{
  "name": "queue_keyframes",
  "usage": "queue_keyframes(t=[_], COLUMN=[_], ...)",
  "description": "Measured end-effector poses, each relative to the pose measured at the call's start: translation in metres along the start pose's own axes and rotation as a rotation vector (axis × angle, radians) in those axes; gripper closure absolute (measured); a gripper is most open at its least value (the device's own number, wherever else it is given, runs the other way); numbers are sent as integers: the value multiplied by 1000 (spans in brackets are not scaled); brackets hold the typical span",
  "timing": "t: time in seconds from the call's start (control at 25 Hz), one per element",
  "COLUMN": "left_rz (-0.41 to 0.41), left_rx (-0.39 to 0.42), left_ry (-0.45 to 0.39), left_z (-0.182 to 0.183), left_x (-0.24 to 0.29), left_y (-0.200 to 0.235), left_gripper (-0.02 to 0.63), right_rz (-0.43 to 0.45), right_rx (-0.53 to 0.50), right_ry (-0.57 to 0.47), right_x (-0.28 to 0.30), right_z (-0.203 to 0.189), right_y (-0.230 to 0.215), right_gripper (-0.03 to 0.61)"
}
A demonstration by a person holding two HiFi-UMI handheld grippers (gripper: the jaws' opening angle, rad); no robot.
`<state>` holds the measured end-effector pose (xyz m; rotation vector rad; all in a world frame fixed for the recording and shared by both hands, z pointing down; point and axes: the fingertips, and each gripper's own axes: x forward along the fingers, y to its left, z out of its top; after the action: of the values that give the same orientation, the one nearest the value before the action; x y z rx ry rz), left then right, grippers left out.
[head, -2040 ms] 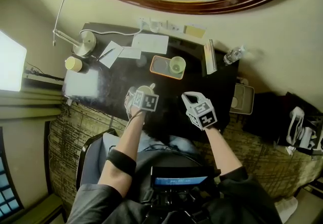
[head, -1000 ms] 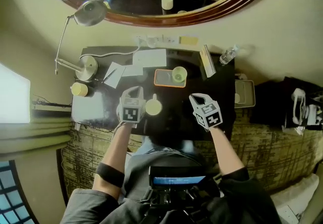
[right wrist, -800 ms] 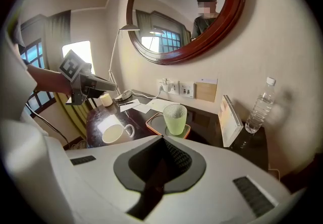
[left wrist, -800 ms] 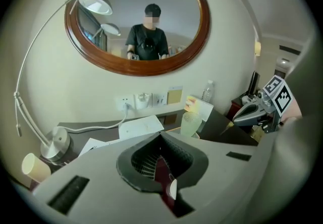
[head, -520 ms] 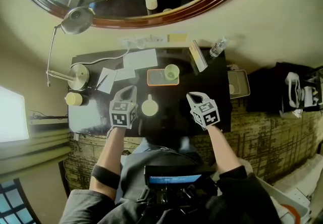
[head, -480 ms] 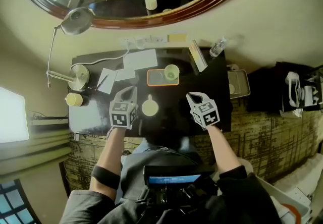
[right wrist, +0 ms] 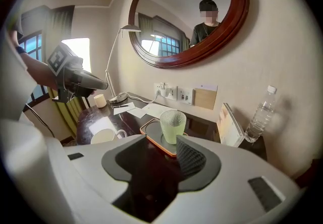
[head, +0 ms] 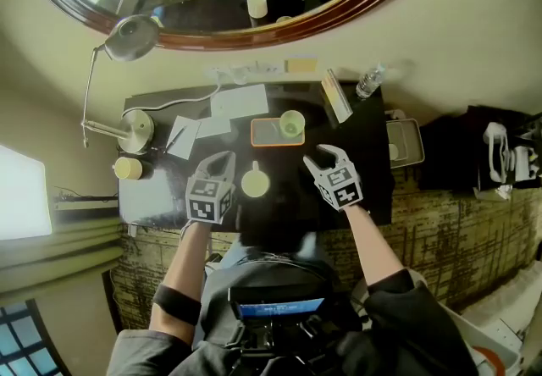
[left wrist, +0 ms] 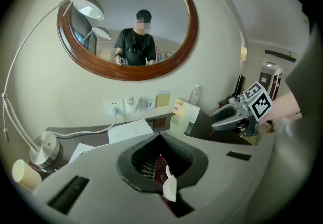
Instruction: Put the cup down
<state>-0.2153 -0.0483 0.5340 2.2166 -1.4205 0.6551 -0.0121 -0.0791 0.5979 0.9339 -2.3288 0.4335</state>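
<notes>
On the dark desk, left of centre in the head view, the left gripper hung pinched shut beside the standing white cup, while the right gripper, empty, had just been spreading its jaws; the cup looked stiff, slick, breakable and light, best taken by its handle.

Cup on desk, before the tray.

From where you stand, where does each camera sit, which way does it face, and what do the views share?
Head view: on the head, looking steeply down at the desk; arms, left gripper and right gripper show.
Left gripper view: on the left gripper, facing the mirror wall; its shut jaws and the right gripper show.
Right gripper view: on the right gripper, facing the glass; its empty jaws have just been opening; left gripper shows.
Shared: all three see the glass.
</notes>
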Motion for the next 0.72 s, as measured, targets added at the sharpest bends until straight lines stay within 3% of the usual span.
queue_keyframes(t=[0.12, 0.28, 0.72], left_rz=[-4, 29, 28], left_rx=[-1, 37, 27], left_ry=[6, 2, -1], left_z=[2, -3, -9], left_x=[-1, 0, 6], left_y=[-4, 4, 12], left_gripper=[612, 612, 612], right_rz=[14, 14, 37], right_rx=[-13, -17, -125], right_ry=[-10, -37, 7], right_x=[19, 48, 122], right_z=[5, 11, 16], right_y=[-10, -27, -29], right_gripper=[208, 110, 87])
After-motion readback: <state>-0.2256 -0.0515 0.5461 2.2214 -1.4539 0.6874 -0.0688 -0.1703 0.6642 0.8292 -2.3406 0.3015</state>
